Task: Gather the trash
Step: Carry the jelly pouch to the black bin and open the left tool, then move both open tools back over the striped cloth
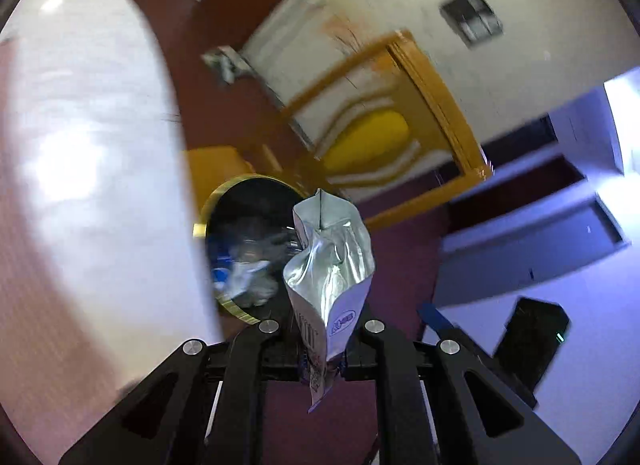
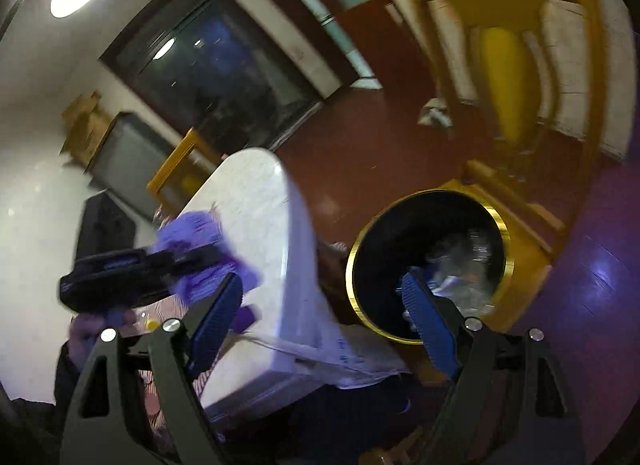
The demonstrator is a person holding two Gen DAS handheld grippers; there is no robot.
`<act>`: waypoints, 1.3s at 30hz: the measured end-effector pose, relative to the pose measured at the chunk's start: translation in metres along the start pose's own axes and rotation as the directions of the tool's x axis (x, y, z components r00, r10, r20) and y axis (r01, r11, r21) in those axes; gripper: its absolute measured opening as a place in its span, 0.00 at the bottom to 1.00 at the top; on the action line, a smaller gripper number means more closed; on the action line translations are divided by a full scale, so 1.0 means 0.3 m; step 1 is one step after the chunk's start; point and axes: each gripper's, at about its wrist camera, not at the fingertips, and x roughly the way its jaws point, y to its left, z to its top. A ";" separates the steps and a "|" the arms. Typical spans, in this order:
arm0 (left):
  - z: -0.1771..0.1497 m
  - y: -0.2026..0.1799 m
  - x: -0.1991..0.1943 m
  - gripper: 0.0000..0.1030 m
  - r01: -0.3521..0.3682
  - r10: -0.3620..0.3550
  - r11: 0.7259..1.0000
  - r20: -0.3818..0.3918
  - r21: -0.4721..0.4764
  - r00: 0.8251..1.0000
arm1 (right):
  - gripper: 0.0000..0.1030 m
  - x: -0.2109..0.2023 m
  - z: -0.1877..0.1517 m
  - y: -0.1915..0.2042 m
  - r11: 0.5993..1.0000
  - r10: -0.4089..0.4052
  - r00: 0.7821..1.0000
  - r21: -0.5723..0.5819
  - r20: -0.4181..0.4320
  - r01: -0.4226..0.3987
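1. My left gripper was clamped on a silver foil pouch, which stood upright between the pads, its torn top gaping.
2. Just beyond the pouch sat the black trash bin with its gold rim, crumpled wrappers lying inside it.
3. My right gripper held nothing; its blue pads stood wide apart.
4. From the right wrist view, the bin stood on the dark red floor, beside the white table.
5. A yellow wooden chair stood behind the bin.
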 end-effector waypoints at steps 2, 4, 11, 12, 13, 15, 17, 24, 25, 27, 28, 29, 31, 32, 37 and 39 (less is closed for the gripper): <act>0.030 -0.046 0.133 0.09 -0.007 0.008 1.000 -0.038 0.030 0.999 | 0.80 -0.025 -0.015 -0.018 1.000 -0.017 1.000 0.016 0.010 0.016; 0.048 -0.072 0.248 0.09 -0.025 0.028 0.999 -0.071 0.046 0.997 | 0.80 -0.044 -0.022 -0.041 0.999 -0.025 1.000 0.034 0.017 0.025; 0.053 -0.076 0.453 0.09 -0.088 0.096 0.994 -0.128 0.067 0.987 | 0.80 -0.084 -0.039 -0.081 0.997 -0.048 0.998 0.068 0.043 0.045; 0.049 -0.075 0.462 0.09 -0.096 0.105 0.993 -0.132 0.073 0.986 | 0.80 -0.085 -0.041 -0.084 0.996 -0.052 0.998 0.071 0.046 0.049; 0.044 -0.077 0.478 0.10 -0.111 0.122 0.990 -0.143 0.085 0.982 | 0.80 -0.088 -0.041 -0.083 0.996 -0.053 0.997 0.074 0.048 0.049; 0.036 -0.073 0.497 0.28 -0.139 0.152 0.986 -0.147 0.093 0.977 | 0.80 -0.084 -0.043 -0.091 0.996 -0.052 0.997 0.077 0.049 0.048; 0.040 -0.073 0.504 0.54 -0.167 0.178 0.981 -0.130 0.097 0.975 | 0.80 -0.077 -0.046 -0.088 0.996 -0.046 0.998 0.076 0.047 0.042; 0.041 -0.062 0.473 0.55 -0.177 0.189 0.978 -0.117 0.108 0.975 | 0.80 -0.063 -0.045 -0.057 0.997 -0.032 0.998 0.066 0.044 0.029; 0.041 -0.066 0.468 0.55 -0.177 0.189 0.978 -0.111 0.111 0.976 | 0.80 -0.061 -0.043 -0.055 0.998 -0.031 0.999 0.064 0.044 0.028; 0.040 -0.074 0.447 0.55 -0.172 0.185 0.978 -0.102 0.119 0.978 | 0.80 -0.059 -0.039 -0.047 0.998 -0.029 0.999 0.059 0.045 0.027; 0.039 -0.081 0.436 0.55 -0.171 0.183 0.977 -0.094 0.126 0.979 | 0.80 -0.056 -0.037 -0.047 0.998 -0.029 0.999 0.057 0.046 0.026; 0.038 -0.089 0.420 0.55 -0.172 0.184 0.976 -0.083 0.136 0.979 | 0.80 -0.055 -0.035 -0.045 0.998 -0.030 0.998 0.055 0.047 0.027; 0.035 -0.111 0.374 0.59 -0.181 0.190 0.970 -0.042 0.164 0.981 | 0.80 -0.054 -0.030 -0.040 0.998 -0.029 0.998 0.052 0.053 0.026; 0.032 -0.120 0.345 0.61 -0.190 0.196 0.965 -0.018 0.178 0.980 | 0.80 -0.053 -0.029 -0.037 0.998 -0.028 0.998 0.052 0.055 0.025; -0.001 -0.156 0.172 0.71 -0.264 0.241 0.935 0.125 0.235 0.963 | 0.80 -0.028 -0.024 0.012 1.000 -0.006 0.999 0.024 0.045 0.004; -0.026 -0.158 0.080 0.74 -0.291 0.253 0.927 0.177 0.238 0.951 | 0.80 -0.006 -0.023 0.046 1.000 0.013 0.999 0.005 0.032 -0.013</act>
